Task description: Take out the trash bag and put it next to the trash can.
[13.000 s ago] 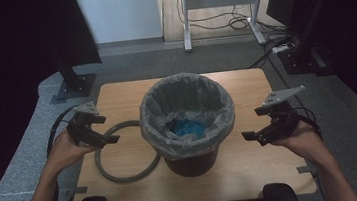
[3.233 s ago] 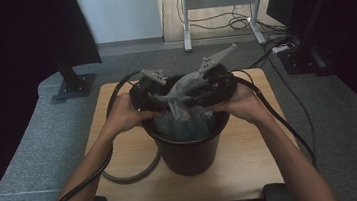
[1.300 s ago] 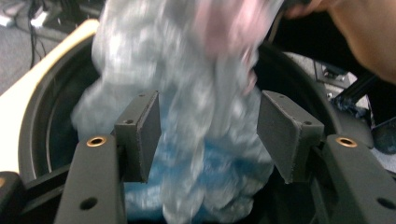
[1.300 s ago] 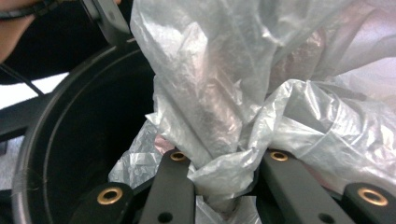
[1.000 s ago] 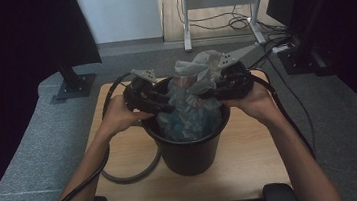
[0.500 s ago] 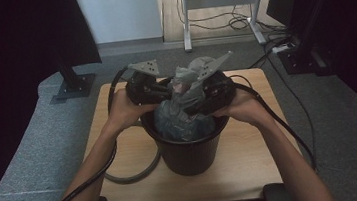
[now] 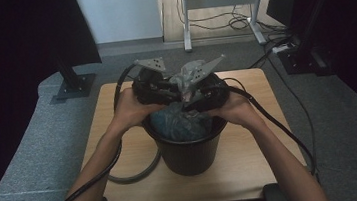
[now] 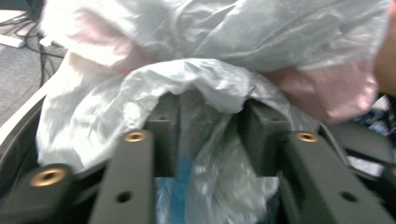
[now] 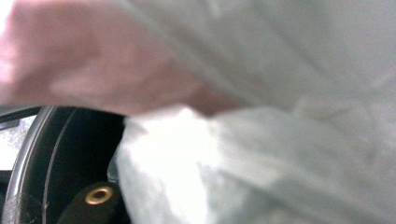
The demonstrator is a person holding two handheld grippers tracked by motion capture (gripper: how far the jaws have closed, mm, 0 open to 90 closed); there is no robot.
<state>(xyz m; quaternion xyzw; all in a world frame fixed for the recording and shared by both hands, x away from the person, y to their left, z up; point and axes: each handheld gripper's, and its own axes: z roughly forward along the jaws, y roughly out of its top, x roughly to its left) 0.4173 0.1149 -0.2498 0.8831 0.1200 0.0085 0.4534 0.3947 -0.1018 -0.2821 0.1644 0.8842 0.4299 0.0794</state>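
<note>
Grey carpet lay around the wooden table (image 7: pixel 120 137), where a black bin (image 7: pixel 188 152) stood. Its plastic bag (image 7: pixel 191 74) was bunched up above the rim. The left gripper (image 7: pixel 172 87) had just been opening, bag between its parted jaws. The right gripper (image 7: pixel 193 96) had just been closing, bag pressed over it; its grip was hidden.

**Two Black Grippers With Long Cables**

Each gripper is black, with a grey three-cornered plate on top. The left gripper (image 7: pixel 157 85) and the right gripper (image 7: pixel 203 95) each trail a thick black cable. Brass-coloured screw holes dot the black jaws. The person's forearms are bare.
</note>
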